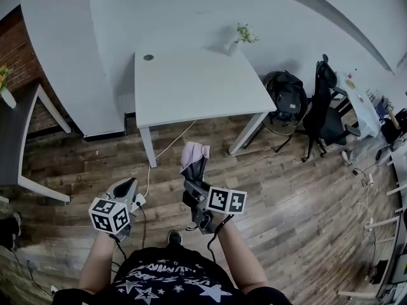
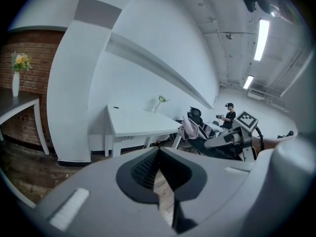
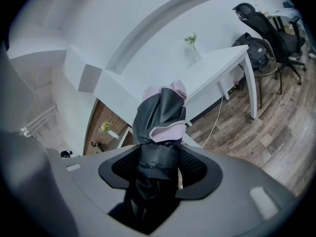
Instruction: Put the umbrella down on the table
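Observation:
A folded umbrella [image 1: 194,159], black with pink lining, is clamped upright in my right gripper [image 1: 194,182] above the wooden floor, short of the white table [image 1: 197,88]. In the right gripper view the pads press on both sides of the umbrella [image 3: 160,117], whose top hides the space between the right gripper [image 3: 159,154] jaws. My left gripper [image 1: 126,190] hovers to the left at about the same distance from the table, holding nothing. In the left gripper view the left gripper [image 2: 157,154] has its tips together, and the umbrella [image 2: 190,128] shows off to the right.
A small vase with a plant [image 1: 239,38] stands at the table's far right corner. A black bag on a stool [image 1: 286,95] and an office chair [image 1: 325,103] stand right of the table. A dark table [image 1: 19,138] is at left. A power strip [image 1: 138,201] with cable lies on the floor.

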`<move>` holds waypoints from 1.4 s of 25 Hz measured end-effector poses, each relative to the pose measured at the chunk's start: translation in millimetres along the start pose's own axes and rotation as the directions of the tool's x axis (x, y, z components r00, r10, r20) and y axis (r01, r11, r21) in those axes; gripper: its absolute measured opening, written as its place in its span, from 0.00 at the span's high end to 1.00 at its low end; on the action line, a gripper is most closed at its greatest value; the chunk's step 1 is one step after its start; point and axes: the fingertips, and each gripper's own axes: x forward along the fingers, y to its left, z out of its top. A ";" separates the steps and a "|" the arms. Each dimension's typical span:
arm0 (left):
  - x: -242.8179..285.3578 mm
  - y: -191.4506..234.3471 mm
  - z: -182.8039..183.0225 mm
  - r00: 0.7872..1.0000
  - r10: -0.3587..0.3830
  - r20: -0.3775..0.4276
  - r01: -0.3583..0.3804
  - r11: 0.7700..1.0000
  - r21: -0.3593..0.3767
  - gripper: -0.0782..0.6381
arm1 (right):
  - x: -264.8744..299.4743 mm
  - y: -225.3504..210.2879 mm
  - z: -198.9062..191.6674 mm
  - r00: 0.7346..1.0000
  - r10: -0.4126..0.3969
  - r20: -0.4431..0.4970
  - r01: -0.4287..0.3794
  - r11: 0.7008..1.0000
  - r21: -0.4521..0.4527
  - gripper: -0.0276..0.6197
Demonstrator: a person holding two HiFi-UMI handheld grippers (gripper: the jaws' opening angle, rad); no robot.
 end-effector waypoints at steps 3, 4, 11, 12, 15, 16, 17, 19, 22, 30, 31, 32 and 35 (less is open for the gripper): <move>12.5 -1.7 9.9 1.000 0.010 0.011 -0.010 1.000 -0.002 0.89 | 5.6 -4.8 19.7 1.000 0.012 0.004 -0.012 1.000 -0.007 0.57; 15.3 -1.7 13.1 1.000 0.012 0.015 -0.012 1.000 -0.003 0.89 | 8.8 -6.1 26.0 1.000 0.012 0.005 -0.012 1.000 -0.008 0.57; 23.6 22.7 23.3 0.999 0.051 0.020 -0.050 0.998 -0.047 0.89 | 42.9 0.2 50.1 1.000 0.028 -0.014 -0.028 0.999 0.018 0.57; 28.3 28.1 26.1 0.998 0.053 0.020 -0.052 0.997 -0.052 0.89 | 50.5 0.7 53.8 0.999 0.026 -0.023 -0.026 1.000 0.016 0.57; 49.8 44.6 37.6 0.999 0.047 0.025 -0.046 0.998 -0.048 0.89 | 76.6 0.7 68.0 0.999 0.014 -0.046 -0.014 1.000 0.005 0.57; 58.3 50.6 42.3 0.999 0.044 0.027 -0.042 0.998 -0.044 0.89 | 85.4 1.3 73.9 0.999 0.011 -0.050 -0.011 1.000 0.000 0.57; 67.0 57.1 47.3 0.999 0.040 0.029 -0.039 0.998 -0.040 0.88 | 94.4 2.2 80.6 0.999 0.010 -0.053 -0.010 1.000 -0.006 0.57; 85.5 71.5 58.7 0.999 0.037 0.034 -0.036 0.999 -0.037 0.89 | 114.1 4.0 96.9 0.998 0.006 -0.059 -0.008 1.000 -0.023 0.57; 115.6 93.6 81.0 0.999 0.034 0.041 -0.032 0.999 -0.041 0.89 | 147.5 4.3 128.7 0.998 -0.002 -0.070 -0.001 0.999 -0.038 0.57; 182.9 142.8 119.5 1.000 0.010 0.013 -0.009 0.999 -0.040 0.88 | 232.3 -3.1 194.3 0.994 -0.065 -0.088 0.058 0.995 -0.083 0.57; 190.3 148.4 123.5 1.000 0.007 0.011 -0.007 0.999 -0.041 0.88 | 241.2 -5.3 199.5 0.993 -0.072 -0.092 0.065 0.994 -0.085 0.57; 196.9 153.9 126.8 1.000 0.007 0.010 -0.006 0.999 -0.040 0.88 | 249.3 -7.2 203.8 0.992 -0.078 -0.096 0.070 0.994 -0.086 0.57; 211.8 168.9 133.0 1.000 0.010 0.003 -0.010 0.999 -0.047 0.89 | 270.6 -12.3 212.2 0.989 -0.094 -0.112 0.083 0.992 -0.093 0.57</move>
